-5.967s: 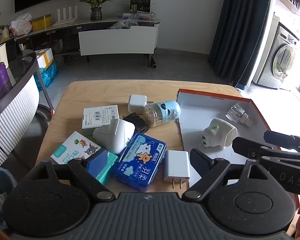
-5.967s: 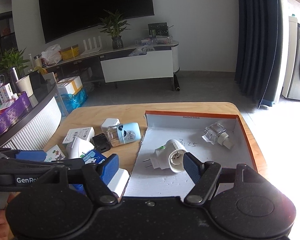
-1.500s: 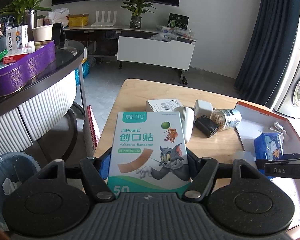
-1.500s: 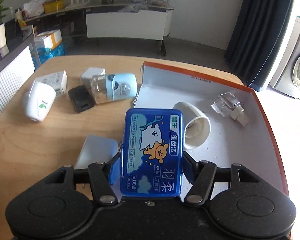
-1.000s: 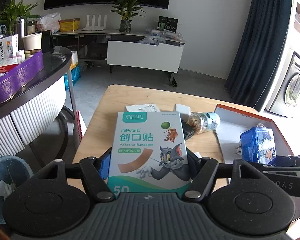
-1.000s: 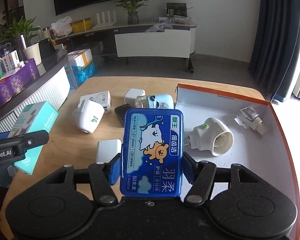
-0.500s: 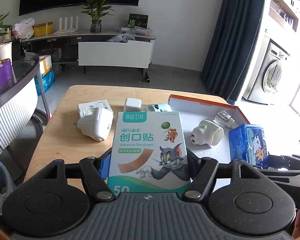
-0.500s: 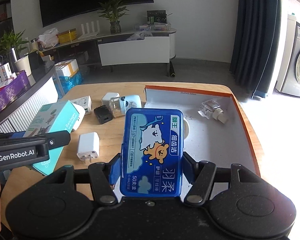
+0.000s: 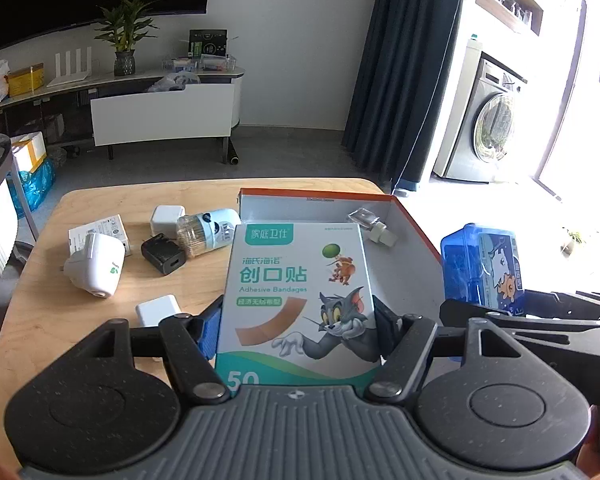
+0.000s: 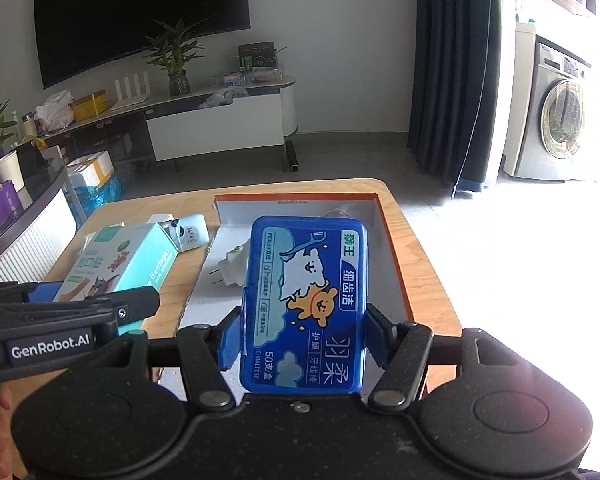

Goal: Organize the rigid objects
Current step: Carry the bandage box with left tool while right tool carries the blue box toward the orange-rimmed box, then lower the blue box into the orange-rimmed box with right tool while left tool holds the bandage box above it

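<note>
Bandage box (image 9: 296, 300) was clamped between the pads of your left gripper (image 9: 298, 330), held above the near edge of the wooden table (image 9: 84, 312), close to the left wall of the orange-rimmed cardboard tray (image 9: 416, 224). Your right gripper (image 10: 302, 336) was clenched on the blue floss-pick case (image 10: 306, 304), suspended over the tray's near right portion.

Compared with half a second before, you had swung both loads further right: the tray now lay directly ahead of each gripper. Six seconds back, both items lay on the table ungrasped. Judged from this, transport was nearly complete and only release into the tray remained.

Inside the tray sat a white plug-in device (image 10: 234, 266) and a clear refill bottle (image 9: 374, 226). Outstanding on the table: a white plug-in unit (image 9: 94, 266), black charger (image 9: 163, 253), toothpick jar (image 9: 206, 230), white adapter (image 9: 158, 310).
</note>
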`<state>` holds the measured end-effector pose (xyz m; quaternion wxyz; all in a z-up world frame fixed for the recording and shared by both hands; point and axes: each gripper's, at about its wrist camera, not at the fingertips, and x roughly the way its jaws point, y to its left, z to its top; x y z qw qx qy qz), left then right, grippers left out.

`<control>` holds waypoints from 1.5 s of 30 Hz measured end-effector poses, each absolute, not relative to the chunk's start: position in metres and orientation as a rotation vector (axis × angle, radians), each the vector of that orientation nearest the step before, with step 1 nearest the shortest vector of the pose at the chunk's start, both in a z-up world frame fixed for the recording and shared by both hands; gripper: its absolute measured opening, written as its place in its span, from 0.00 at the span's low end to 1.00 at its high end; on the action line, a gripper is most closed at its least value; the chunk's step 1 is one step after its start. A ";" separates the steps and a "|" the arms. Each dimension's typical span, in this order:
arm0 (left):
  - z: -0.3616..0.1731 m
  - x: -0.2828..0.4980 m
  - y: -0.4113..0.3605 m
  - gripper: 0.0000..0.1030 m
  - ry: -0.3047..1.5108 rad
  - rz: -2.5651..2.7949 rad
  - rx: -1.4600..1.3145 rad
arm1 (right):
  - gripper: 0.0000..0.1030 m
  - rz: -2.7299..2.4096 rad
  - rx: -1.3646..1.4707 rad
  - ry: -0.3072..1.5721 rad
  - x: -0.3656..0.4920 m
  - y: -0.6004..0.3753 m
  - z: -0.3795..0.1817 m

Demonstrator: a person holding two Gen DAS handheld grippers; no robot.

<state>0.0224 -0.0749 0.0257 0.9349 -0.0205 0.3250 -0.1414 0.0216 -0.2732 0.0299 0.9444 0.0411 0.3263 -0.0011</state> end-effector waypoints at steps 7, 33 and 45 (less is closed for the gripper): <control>0.023 0.025 -0.087 0.69 0.663 -0.307 -0.019 | 0.71 -0.034 0.105 0.648 0.016 -0.288 0.028; 0.023 0.033 -0.105 0.69 0.659 -0.310 0.017 | 0.71 -0.048 0.123 0.623 0.014 -0.292 0.024; 0.025 0.043 -0.111 0.69 0.651 -0.307 0.028 | 0.71 -0.044 0.118 0.603 0.023 -0.294 0.032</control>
